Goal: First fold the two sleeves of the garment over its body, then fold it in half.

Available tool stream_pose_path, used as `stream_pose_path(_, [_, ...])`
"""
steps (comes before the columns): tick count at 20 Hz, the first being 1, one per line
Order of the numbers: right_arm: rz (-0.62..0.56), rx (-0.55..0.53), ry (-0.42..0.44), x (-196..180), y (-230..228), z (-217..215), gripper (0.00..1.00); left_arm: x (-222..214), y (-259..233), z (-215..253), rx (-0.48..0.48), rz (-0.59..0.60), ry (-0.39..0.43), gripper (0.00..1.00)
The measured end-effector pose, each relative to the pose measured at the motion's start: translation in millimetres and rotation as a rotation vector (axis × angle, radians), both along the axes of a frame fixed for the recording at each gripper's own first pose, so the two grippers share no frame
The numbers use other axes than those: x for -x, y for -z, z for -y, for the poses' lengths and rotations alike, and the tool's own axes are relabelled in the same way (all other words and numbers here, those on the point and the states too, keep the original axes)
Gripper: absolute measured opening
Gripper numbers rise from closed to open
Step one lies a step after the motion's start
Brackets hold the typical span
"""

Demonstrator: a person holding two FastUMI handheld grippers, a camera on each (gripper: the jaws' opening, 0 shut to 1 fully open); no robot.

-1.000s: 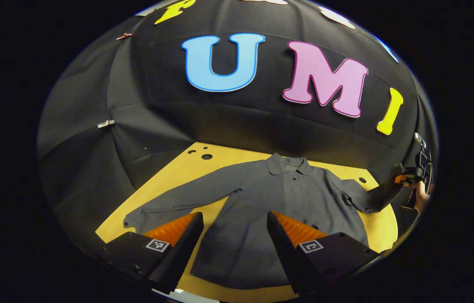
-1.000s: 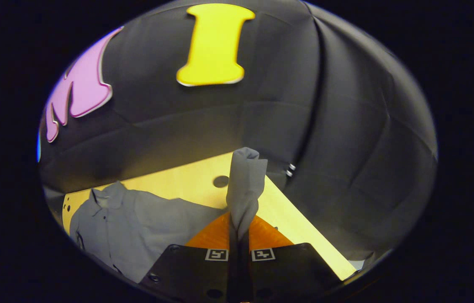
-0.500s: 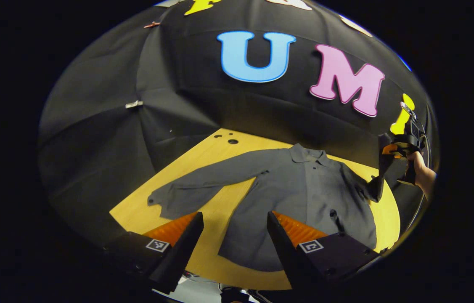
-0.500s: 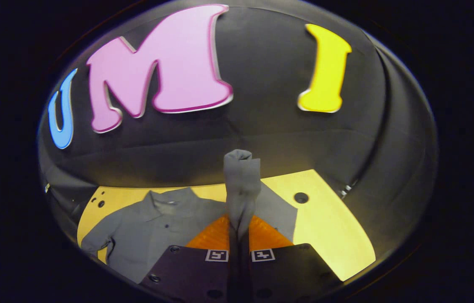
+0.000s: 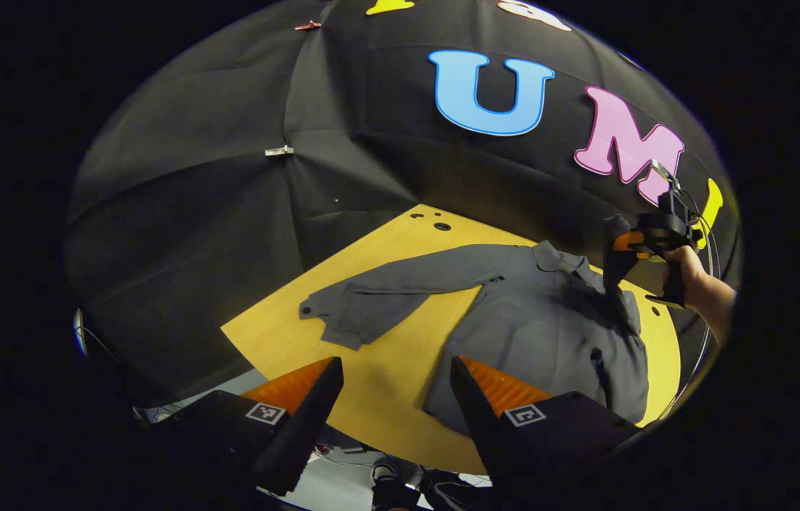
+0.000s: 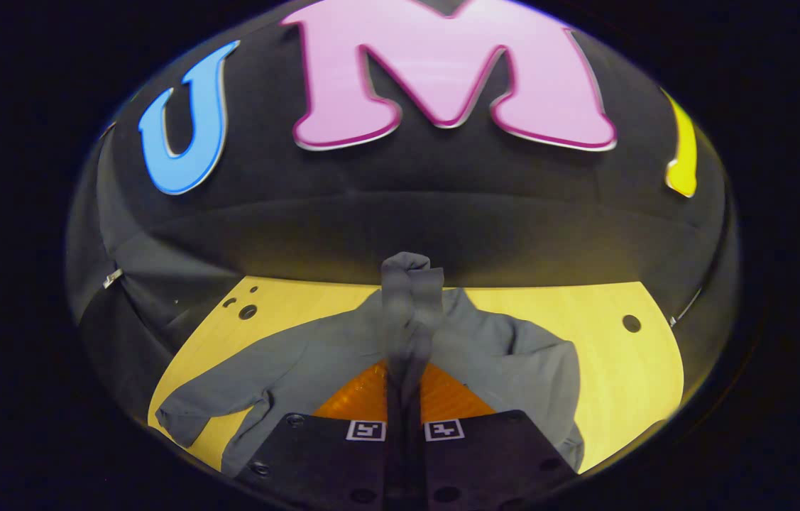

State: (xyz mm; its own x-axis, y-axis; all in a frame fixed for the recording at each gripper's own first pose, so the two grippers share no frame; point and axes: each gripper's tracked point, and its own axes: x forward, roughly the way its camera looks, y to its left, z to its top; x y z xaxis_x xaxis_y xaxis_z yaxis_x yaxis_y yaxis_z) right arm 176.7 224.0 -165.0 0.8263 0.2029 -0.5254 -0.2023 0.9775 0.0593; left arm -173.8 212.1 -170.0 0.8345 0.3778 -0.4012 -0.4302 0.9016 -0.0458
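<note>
A dark grey collared shirt (image 5: 541, 319) lies flat on the yellow wooden table (image 5: 371, 355). Its left sleeve (image 5: 385, 298) stretches out over the wood. The right gripper (image 5: 625, 245), held by a hand (image 5: 691, 273), is shut on the other sleeve's cuff and carries it above the shirt's body near the collar. In the right gripper view that cuff (image 6: 408, 298) sticks up between the right gripper's (image 6: 405, 387) closed fingers, with the shirt (image 6: 286, 365) spread below. The left gripper (image 5: 396, 376) hangs open above the table's near edge, with nothing between its fingers.
Small round holes (image 5: 441, 226) mark the table's far corner, and another hole (image 6: 631, 323) sits right of the shirt. Bare wood (image 5: 279, 333) lies left of the spread sleeve. Floor and cables (image 5: 385, 490) show below the table's near edge.
The right gripper has carried the pinched sleeve up and leftwards over the shirt's body. The left gripper has swung left and back, so the shirt sits further right in its view.
</note>
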Motion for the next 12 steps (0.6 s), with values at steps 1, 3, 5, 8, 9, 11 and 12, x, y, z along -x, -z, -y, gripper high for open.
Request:
stream_pose_path(1, [-0.012, 0.003, -0.024, 1, 8, -18, 0.05, 5, 5, -4, 0.000, -0.006, -0.008, 0.96])
stream_pose_path(3, [-0.050, 0.002, -0.063, 2, 30, -50, 0.05, 9, 15, -11, 0.021, -0.020, -0.030, 0.96])
stream_pose_path(5, [-0.089, 0.002, -0.104, 9, 50, -80, 0.05, 16, 27, -14, 0.061, -0.043, -0.040, 0.96])
stream_pose_path(8, [-0.130, 0.024, -0.145, 15, 81, -114, 0.05, 27, 32, -23, 0.076, -0.049, -0.051, 0.96])
stream_pose_path(9, [-0.163, 0.021, -0.158, 21, 89, -124, 0.06, 29, 33, -26, 0.071, -0.054, -0.054, 0.96])
stream_pose_path(11, [-0.209, -0.010, -0.178, 27, 100, -144, 0.14, 29, 32, -28, 0.077, -0.055, -0.048, 0.96])
stream_pose_path(12, [-0.212, -0.018, -0.186, 27, 102, -151, 0.19, 28, 31, -28, 0.085, -0.051, -0.048, 0.96])
